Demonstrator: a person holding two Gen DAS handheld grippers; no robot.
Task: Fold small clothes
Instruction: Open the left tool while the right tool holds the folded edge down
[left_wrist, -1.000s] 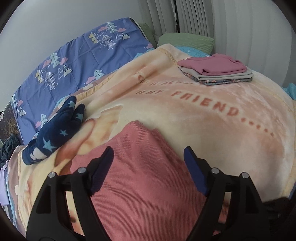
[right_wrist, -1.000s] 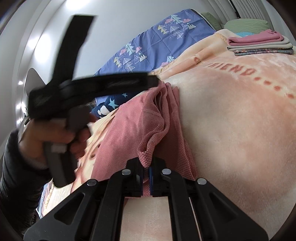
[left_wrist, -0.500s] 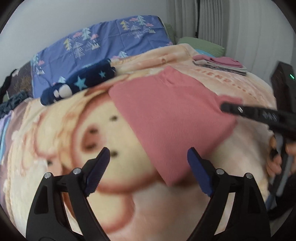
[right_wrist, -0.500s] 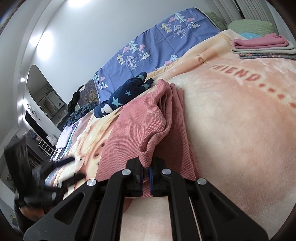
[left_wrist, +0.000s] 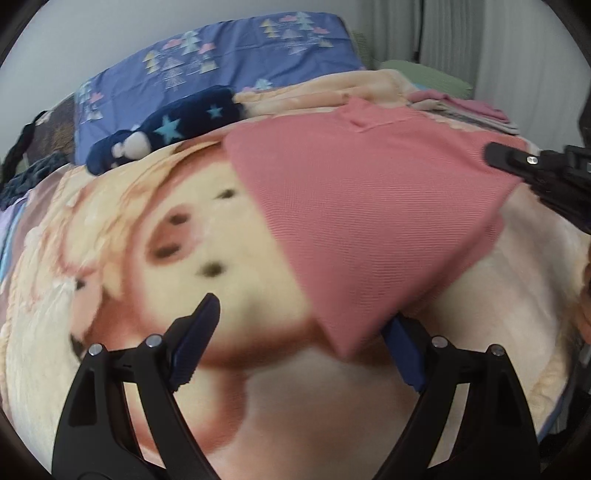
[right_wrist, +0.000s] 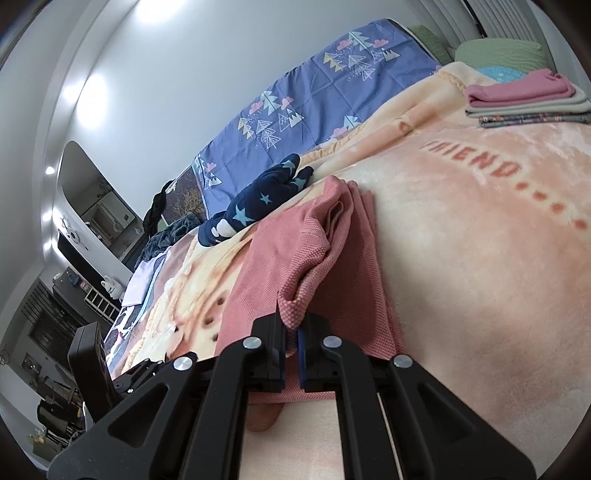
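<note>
A pink ribbed garment (left_wrist: 369, 206) lies spread on the peach blanket (left_wrist: 147, 236) with a bear face. My left gripper (left_wrist: 299, 343) is open, its jaws wide apart, with the garment's near corner just above its right finger. My right gripper (right_wrist: 291, 339) is shut on a bunched edge of the pink garment (right_wrist: 306, 258). The right gripper also shows at the right edge of the left wrist view (left_wrist: 535, 166), at the garment's far right corner.
A dark blue star-print garment (left_wrist: 166, 133) lies beyond the pink one, near the blue tree-print sheet (left_wrist: 221, 74). A stack of folded clothes (right_wrist: 524, 99) sits far back on the blanket by a green pillow (right_wrist: 502, 51). Room furniture (right_wrist: 74, 295) lies past the bed.
My left gripper has pulled back and swung left along the garment to its near corner, still open. My right gripper has held its grip on the pink edge, barely moving.
</note>
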